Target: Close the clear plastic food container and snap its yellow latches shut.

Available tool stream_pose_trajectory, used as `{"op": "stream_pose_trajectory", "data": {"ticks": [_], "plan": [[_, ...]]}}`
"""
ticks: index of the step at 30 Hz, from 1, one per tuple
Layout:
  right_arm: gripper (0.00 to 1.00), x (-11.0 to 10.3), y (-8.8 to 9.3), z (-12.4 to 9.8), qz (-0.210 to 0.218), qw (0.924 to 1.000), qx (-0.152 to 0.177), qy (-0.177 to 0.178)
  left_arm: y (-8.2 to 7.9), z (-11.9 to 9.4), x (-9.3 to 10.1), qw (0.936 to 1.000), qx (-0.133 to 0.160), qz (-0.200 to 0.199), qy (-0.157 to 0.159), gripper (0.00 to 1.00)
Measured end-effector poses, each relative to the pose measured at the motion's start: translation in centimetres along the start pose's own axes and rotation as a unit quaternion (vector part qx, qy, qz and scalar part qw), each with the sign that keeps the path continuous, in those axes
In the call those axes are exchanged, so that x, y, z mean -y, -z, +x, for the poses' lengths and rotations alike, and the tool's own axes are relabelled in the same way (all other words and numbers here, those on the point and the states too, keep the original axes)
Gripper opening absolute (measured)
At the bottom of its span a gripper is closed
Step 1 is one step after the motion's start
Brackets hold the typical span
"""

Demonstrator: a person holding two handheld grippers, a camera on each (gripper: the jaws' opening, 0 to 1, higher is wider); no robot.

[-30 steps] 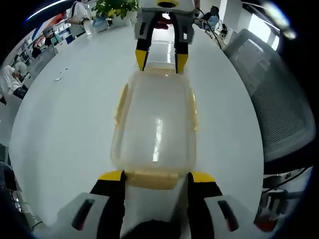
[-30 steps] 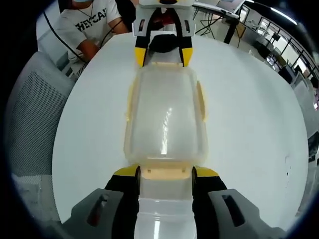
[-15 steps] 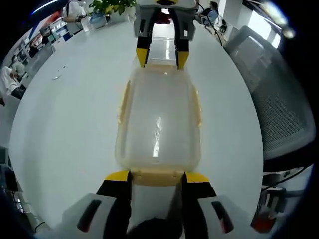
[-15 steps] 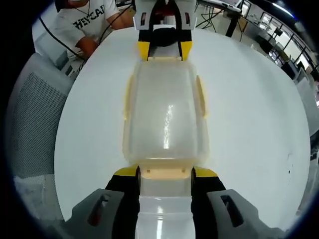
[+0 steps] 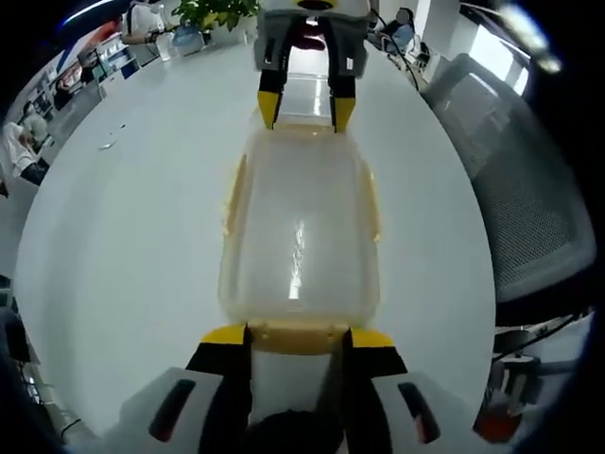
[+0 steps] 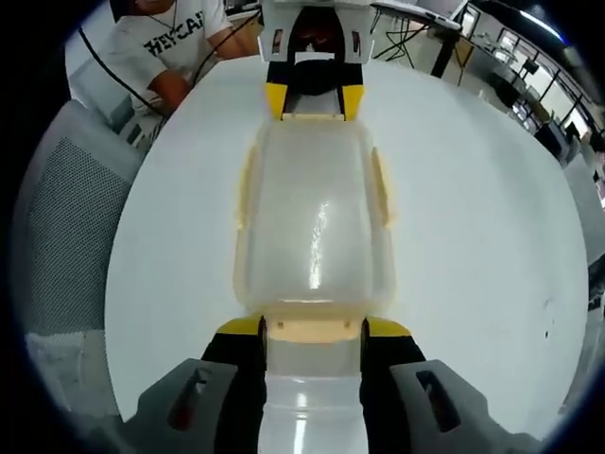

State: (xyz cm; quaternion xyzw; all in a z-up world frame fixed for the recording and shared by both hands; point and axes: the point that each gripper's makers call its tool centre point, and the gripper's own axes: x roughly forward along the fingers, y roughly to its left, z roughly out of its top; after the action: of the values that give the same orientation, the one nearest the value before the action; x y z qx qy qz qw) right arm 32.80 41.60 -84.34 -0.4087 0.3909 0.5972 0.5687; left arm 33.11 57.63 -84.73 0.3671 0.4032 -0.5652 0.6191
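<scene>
The clear plastic food container (image 5: 298,236) lies lid-on and lengthwise on the white table, between my two grippers. In the left gripper view, my left gripper (image 5: 298,333) holds the near yellow end latch (image 5: 298,342) between its yellow-tipped jaws. My right gripper (image 5: 304,109) grips the far end. The right gripper view mirrors this over the container (image 6: 314,222). There my right gripper (image 6: 314,327) clamps its own end latch (image 6: 314,333), with the left gripper (image 6: 314,99) opposite. Yellow side latches (image 5: 230,194) (image 6: 381,184) lie along the long edges.
The round white table (image 5: 123,236) has bare surface on both sides of the container. A grey mesh chair (image 5: 529,208) (image 6: 57,218) stands at the table's edge. A person in a white T-shirt (image 6: 175,43) sits beyond it. A potted plant (image 5: 222,14) stands at the far rim.
My left gripper's jaws have narrowed onto the near end latch and the container sits slightly closer in that view. The right gripper has held its place.
</scene>
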Motion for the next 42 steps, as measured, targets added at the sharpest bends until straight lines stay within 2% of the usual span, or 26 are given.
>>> {"op": "stream_pose_trajectory", "data": {"ticks": [10,21,42], "plan": [[0.35,0.2,0.3,0.3,0.006,1.0000,-0.004,-0.002,-0.1,0.1,-0.3,1.0000,0.003,0.005,0.000,0.32],[0.35,0.5,-0.2,-0.3,0.007,1.0000,0.006,0.000,-0.2,-0.4,-0.6,1.0000,0.001,0.002,-0.004,0.32],[0.35,0.6,-0.8,-4.0,0.024,0.9995,0.018,-0.007,-2.5,-3.6,-1.1,0.9999,0.002,0.012,0.000,0.32]]}}
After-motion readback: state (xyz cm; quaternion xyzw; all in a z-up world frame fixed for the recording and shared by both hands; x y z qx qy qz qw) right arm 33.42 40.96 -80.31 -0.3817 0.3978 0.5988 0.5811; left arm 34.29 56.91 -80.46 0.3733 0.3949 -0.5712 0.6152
